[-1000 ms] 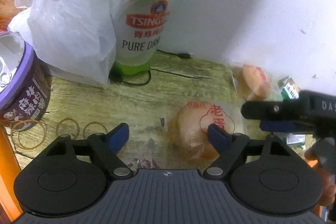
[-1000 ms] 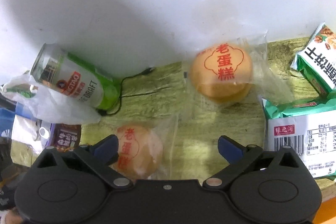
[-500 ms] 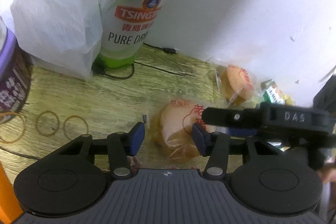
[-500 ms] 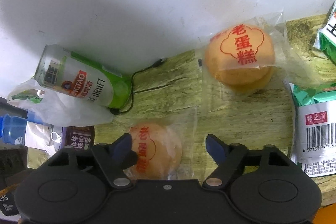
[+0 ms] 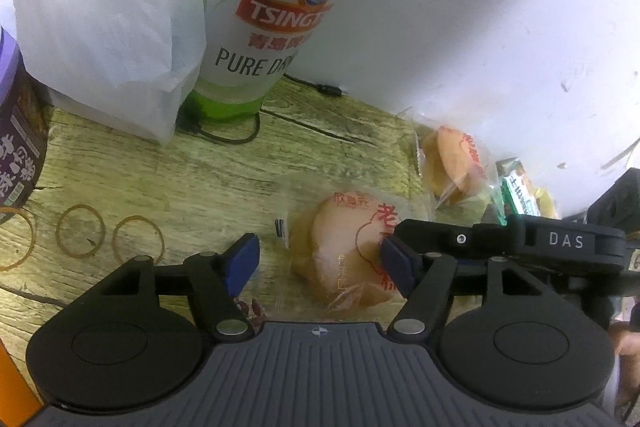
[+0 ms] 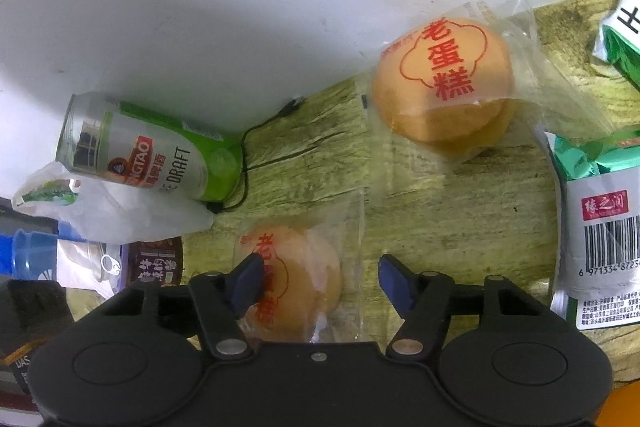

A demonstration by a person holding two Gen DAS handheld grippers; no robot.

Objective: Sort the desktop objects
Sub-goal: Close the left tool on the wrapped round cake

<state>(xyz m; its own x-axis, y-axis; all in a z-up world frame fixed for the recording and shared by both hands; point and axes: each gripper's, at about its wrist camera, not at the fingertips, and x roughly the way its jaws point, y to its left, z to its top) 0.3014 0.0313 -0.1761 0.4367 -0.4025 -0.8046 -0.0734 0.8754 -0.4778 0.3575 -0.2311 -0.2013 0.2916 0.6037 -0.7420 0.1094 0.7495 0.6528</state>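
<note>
Beside purple tub (image 5: 16, 147): rubber bands (image 5: 108, 239), left-wrist view only.

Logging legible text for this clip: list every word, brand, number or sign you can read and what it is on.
"TSING", "PURE DR" in the left view; "DRAFT" in the right: beer can
"老蛋糕": far wrapped cake
"老": near wrapped cake, remainder hidden
"DAS": right gripper
"臻之润", "6 971334": green-and-white snack packet; its small print is unreadable
Purple tub: characters too blurred
</note>
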